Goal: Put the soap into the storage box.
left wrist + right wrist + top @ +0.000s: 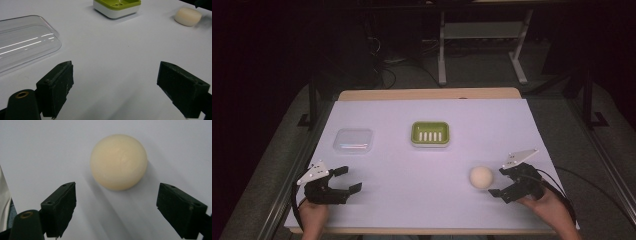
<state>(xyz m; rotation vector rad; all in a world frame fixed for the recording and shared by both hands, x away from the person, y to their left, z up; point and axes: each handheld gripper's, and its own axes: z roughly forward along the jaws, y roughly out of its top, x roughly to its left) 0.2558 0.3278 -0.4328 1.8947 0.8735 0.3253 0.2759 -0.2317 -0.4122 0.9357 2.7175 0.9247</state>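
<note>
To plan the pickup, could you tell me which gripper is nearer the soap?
Right. The right gripper sits just beside the soap, open toward it; the left gripper is across the table.

soap bar [481, 177]: 1 | green soap dish [430, 134]: 1 | clear lid [353, 140]: 1 | claws: 2

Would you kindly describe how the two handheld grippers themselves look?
Both the left gripper and the right gripper are black, each with two blocky jaws and a pale grey three-cornered plate on top. A black cable trails from each. A brass-coloured ring shows near each camera.
</note>
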